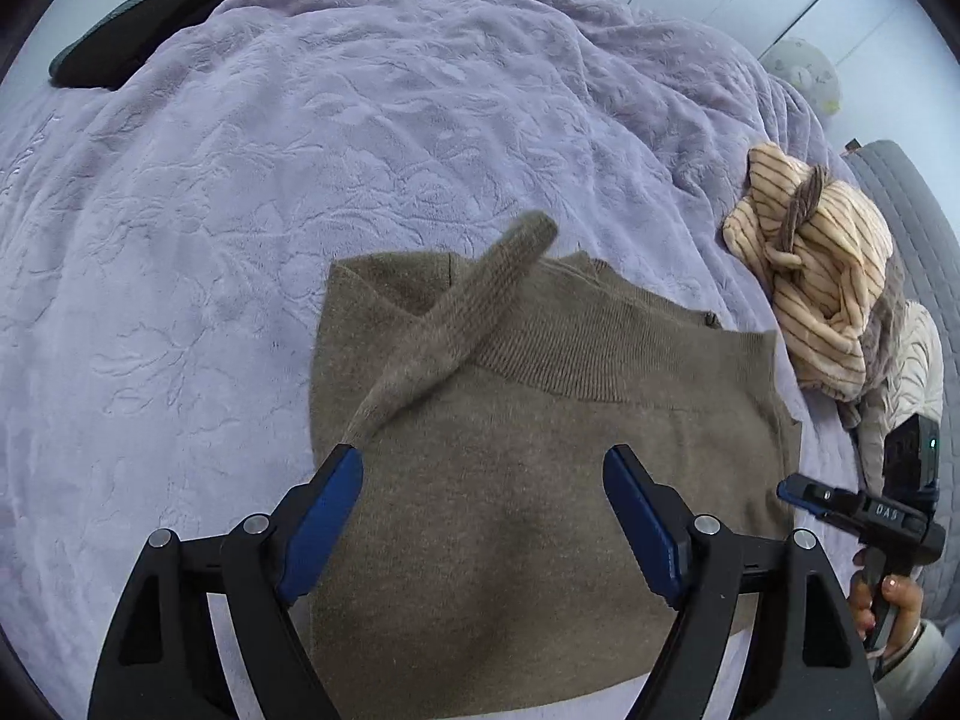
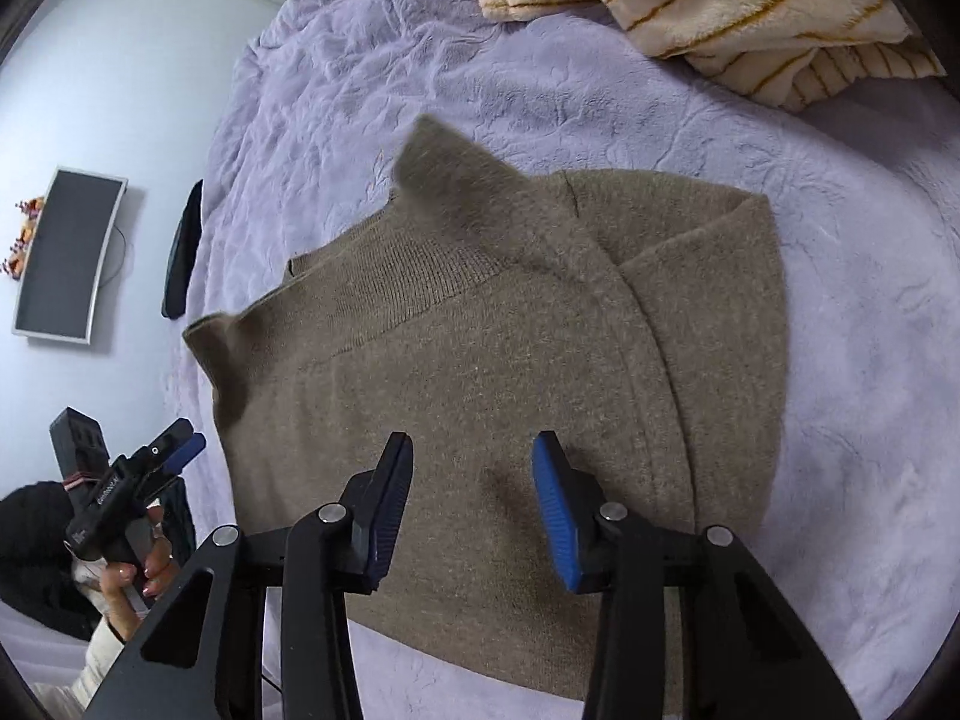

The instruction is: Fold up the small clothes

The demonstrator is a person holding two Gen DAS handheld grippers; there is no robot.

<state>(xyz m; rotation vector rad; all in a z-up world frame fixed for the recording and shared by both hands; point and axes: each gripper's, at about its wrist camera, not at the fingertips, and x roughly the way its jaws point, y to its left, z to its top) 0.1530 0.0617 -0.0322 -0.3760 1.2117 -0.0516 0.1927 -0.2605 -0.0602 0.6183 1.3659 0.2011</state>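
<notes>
A brown knit sweater [image 1: 540,480] lies flat on the lavender blanket [image 1: 270,168], with one side folded in over its body [image 2: 708,300]. One sleeve [image 1: 456,324] slants blurred across the collar, its lower end close by my left gripper's left fingertip [image 1: 351,462]. My left gripper [image 1: 483,453] hovers over the sweater's body with its blue-padded jaws wide open and nothing between them. My right gripper [image 2: 474,441] stands partly open above the sweater's middle, also with nothing between its pads. Each gripper shows at the edge of the other's view: the right gripper [image 1: 789,491] and the left gripper [image 2: 189,441], each in a person's hand.
A heap of cream striped plush clothes [image 1: 822,276] lies to the right of the sweater on the blanket. A dark flat item [image 1: 150,24] rests at the bed's far left. A grey quilted surface [image 1: 900,210] borders the bed on the right. A framed dark screen [image 2: 66,252] hangs on the wall.
</notes>
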